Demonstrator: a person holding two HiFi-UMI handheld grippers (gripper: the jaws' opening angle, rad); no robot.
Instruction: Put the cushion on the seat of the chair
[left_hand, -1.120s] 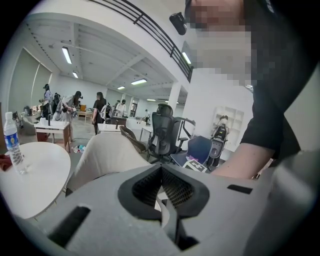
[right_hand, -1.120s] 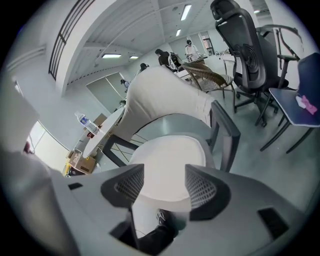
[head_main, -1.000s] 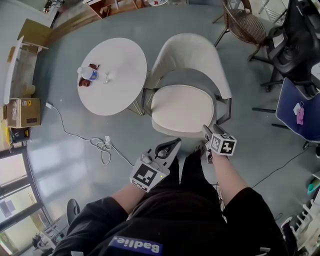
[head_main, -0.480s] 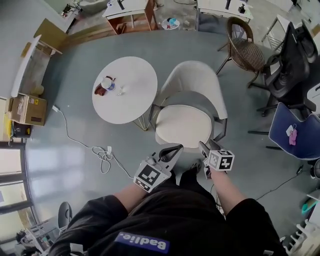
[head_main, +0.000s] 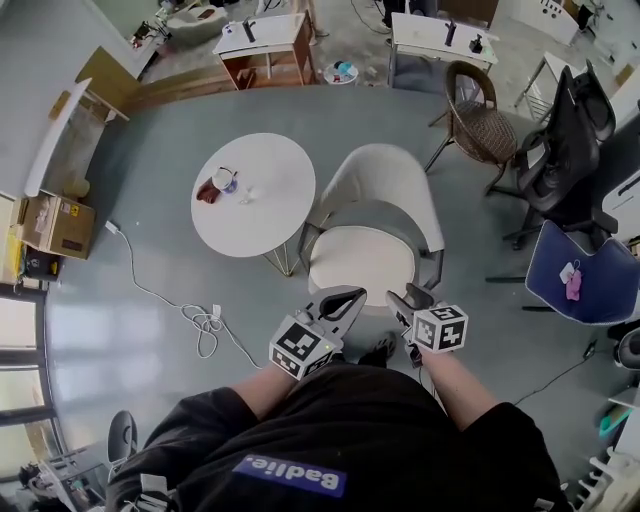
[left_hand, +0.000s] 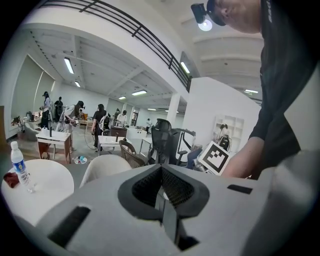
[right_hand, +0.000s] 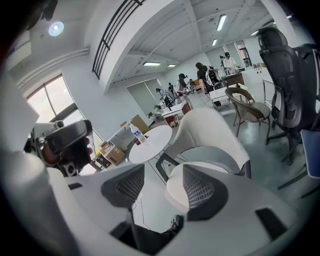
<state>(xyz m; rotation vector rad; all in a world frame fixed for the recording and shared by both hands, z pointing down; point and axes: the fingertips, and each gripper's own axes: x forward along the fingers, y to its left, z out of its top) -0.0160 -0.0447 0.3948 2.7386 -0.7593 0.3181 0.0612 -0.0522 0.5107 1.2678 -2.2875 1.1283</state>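
Note:
A cream cushion (head_main: 361, 265) lies flat on the seat of the white chair (head_main: 388, 185), in the middle of the head view. Both grippers hang just short of the seat's front edge and touch nothing. My left gripper (head_main: 353, 295) is shut and empty, its pads meeting in the left gripper view (left_hand: 161, 175), with the chair's back (left_hand: 102, 167) beyond them. My right gripper (head_main: 408, 297) is open. The right gripper view shows the cushion (right_hand: 215, 165) through and above the gap between its fingers (right_hand: 162, 184).
A round white table (head_main: 265, 215) with a water bottle (head_main: 228, 182) stands left of the chair. A cable (head_main: 200, 320) trails on the floor. A wicker chair (head_main: 480, 125), a black office chair (head_main: 560, 150) and a blue chair (head_main: 580, 285) stand to the right.
The head view has pulled back and the chair looks smaller. The right gripper, earlier at the cushion's front edge, now sits apart from it. The cushion has stayed on the seat.

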